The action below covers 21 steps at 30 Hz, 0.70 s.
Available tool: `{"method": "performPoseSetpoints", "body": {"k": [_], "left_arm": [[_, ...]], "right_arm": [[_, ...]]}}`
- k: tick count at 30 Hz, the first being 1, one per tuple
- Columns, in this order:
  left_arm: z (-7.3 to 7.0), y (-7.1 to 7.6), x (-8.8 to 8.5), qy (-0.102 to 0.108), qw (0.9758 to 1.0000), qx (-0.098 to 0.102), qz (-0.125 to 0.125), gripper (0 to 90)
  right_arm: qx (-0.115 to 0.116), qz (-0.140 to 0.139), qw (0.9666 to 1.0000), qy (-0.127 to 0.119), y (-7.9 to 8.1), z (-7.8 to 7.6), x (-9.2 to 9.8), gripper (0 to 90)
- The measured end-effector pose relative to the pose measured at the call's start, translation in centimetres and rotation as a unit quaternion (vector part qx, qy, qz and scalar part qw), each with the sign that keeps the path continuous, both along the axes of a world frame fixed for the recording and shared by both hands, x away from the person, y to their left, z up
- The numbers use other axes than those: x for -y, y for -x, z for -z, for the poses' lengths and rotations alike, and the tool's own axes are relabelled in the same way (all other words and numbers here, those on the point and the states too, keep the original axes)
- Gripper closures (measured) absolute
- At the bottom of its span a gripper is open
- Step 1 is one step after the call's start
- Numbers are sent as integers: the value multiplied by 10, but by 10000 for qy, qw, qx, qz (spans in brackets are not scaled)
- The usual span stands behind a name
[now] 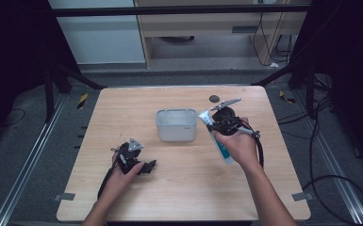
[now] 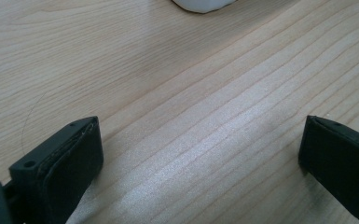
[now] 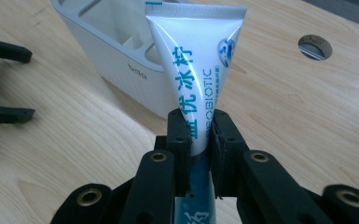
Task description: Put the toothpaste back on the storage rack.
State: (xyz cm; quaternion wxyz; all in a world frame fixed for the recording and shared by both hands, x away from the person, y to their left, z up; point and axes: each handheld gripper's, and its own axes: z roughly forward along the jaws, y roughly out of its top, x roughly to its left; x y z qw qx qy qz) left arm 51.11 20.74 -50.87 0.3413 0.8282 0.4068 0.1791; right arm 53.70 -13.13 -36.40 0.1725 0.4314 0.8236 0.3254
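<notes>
A: Entry, largest first. Wooden counter (image 1: 184,188) carries one white holder (image 1: 176,125) near its middle, open top, inner dividers visible in the right gripper view. Presumably the destination for the work in hand.

B: Agreed. Next, the tube (image 3: 193,70): white and teal toothpaste-style tube, printed lettering. It is off the counter, just beside the holder's right wall, crimped end pointing up and toward the holder.

A: Reason for that pose?

B: My judgement: gripped mid-body so a long end stays free to drop into a compartment. Which compartment, I cannot tell.

A: Right hand-held gripper (image 3: 200,135): jaws clamped on the tube, pads pressing both flat faces. Flat faces give the pads a firm seat.

B: Left hand-held gripper (image 1: 144,165): lying low at the counter's near-left, well apart from the holder, jaws spread wide with nothing but bare wood between them. Parked out of the way, likely.

A: Smallest item: a round hole (image 1: 213,98) in the counter, beyond the holder.
</notes>
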Motion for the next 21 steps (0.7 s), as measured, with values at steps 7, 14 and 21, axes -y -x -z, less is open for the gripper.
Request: {"method": "performPoseSetpoints", "body": {"k": [7, 14, 21], "left_arm": [[0, 0, 0, 1, 10000, 1, 0, 0], [0, 0, 0, 14, 10000, 5, -6, 0], [0, 0, 0, 19, 10000, 6, -11, 0]], "right_arm": [[176, 27, 9998, -128, 0, -5, -4, 798], [284, 57, 9994, -200, 0, -9, -5, 798], [371, 77, 9990, -254, 1, -17, -5, 798]]}}
